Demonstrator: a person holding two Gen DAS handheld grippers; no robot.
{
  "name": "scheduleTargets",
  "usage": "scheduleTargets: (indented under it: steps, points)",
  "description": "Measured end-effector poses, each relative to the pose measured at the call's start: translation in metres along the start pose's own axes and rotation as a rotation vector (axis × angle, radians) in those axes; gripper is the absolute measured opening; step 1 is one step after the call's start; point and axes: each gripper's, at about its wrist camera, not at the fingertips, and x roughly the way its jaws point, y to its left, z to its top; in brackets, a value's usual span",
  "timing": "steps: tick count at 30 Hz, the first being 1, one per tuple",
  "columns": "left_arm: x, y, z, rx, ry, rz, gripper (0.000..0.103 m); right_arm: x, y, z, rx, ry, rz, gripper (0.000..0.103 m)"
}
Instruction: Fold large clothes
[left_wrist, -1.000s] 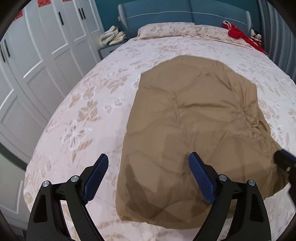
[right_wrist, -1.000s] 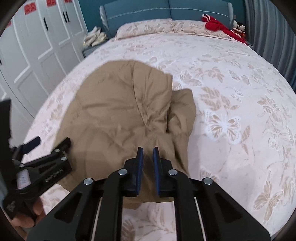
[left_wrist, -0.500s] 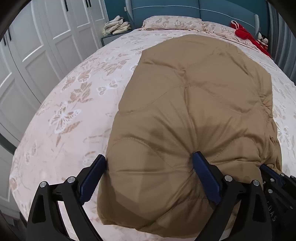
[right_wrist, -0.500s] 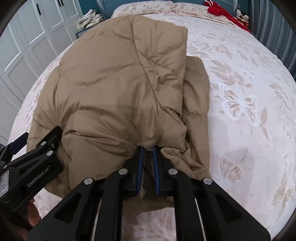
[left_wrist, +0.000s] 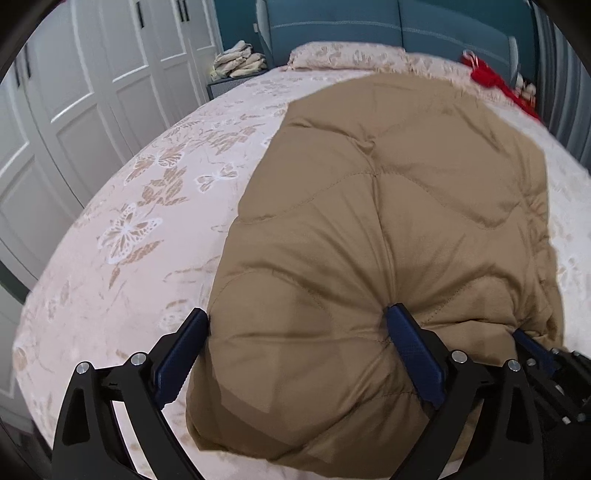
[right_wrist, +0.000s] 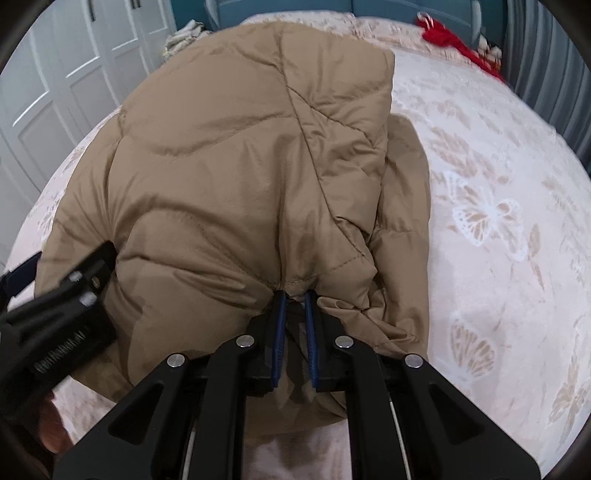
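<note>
Tan quilted jacket (left_wrist: 388, 229) lies on the bed (left_wrist: 147, 229), near edge bunched up toward both cams, far part spread flat toward the pillows (left_wrist: 343, 55). Left hand-held gripper (left_wrist: 295, 354): jaws wide apart, straddling the near-left hem bulge, blue pads pressed vs. padding either side, nothing pinched yet. Right hand-held gripper (right_wrist: 295, 310): jaws nearly together, clamped on a gathered tuck of hem at near-right, fabric puckers into the gap. A folded-over panel, prob. sleeve or front flap, lies on top along right side in right wrist view. Step in hand (judgement): secure near hem w/ both grippers, then carry it away toward the far edge to halve the jacket. To do well: left needs to close on the same layer count as right, else one corner lifts single-ply and the fold skews. Bite deep, since puffy fill compresses and slick shell may slip out. Keep both grips level and well apart so hem stays taut betw. them. Lift enough to clear the padding below, move both hands together, lay hem square onto far edge. Risk: the loose flap on the right slides off during lift. Red item (right_wrist: 443, 33) and wardrobe (left_wrist: 92, 92) well clear, no interference expected.
</note>
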Motion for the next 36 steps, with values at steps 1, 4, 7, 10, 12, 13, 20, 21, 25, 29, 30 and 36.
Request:
scheduleTargets:
  steps: [1,4,7,10,12,13,20,21,25,29,30,36]
  points:
    - [-0.006,0.003,-0.004,-0.016,-0.008,-0.01,0.097,-0.005,0.002,-0.002,-0.024,-0.01,-0.018,0.012]
    - [-0.032,0.011,-0.015,-0.045,-0.025,-0.033,0.097,-0.034,0.003,-0.011,-0.022,-0.029,-0.037,0.031]
    - [-0.063,0.012,-0.031,-0.032,-0.047,-0.025,0.096,-0.079,-0.006,-0.029,0.028,-0.094,-0.012,0.059]
    - [-0.093,0.009,-0.048,0.013,-0.078,-0.013,0.096,-0.115,-0.013,-0.049,0.059,-0.135,-0.025,0.067]
    - [-0.113,0.005,-0.06,0.045,-0.101,0.005,0.096,-0.136,-0.015,-0.061,0.074,-0.156,-0.037,0.071]
    - [-0.119,0.005,-0.065,0.053,-0.107,0.011,0.096,-0.145,-0.016,-0.068,0.079,-0.163,-0.044,0.074]
    - [-0.156,0.01,-0.098,0.061,-0.105,0.011,0.096,-0.184,-0.021,-0.118,0.09,-0.182,-0.09,0.078]
    - [-0.161,0.012,-0.103,0.056,-0.101,0.011,0.096,-0.185,-0.021,-0.123,0.09,-0.178,-0.086,0.078]
    - [-0.17,0.014,-0.115,0.057,-0.101,0.012,0.096,-0.194,-0.013,-0.139,0.072,-0.175,-0.075,0.078]
    - [-0.179,0.017,-0.124,0.071,-0.109,0.021,0.096,-0.204,-0.002,-0.148,0.036,-0.204,-0.085,0.078]
    - [-0.181,0.018,-0.126,0.069,-0.105,0.017,0.096,-0.205,-0.001,-0.148,0.034,-0.208,-0.086,0.078]
    - [-0.188,0.026,-0.131,0.05,-0.104,0.026,0.096,-0.213,0.005,-0.151,0.028,-0.219,-0.084,0.079]
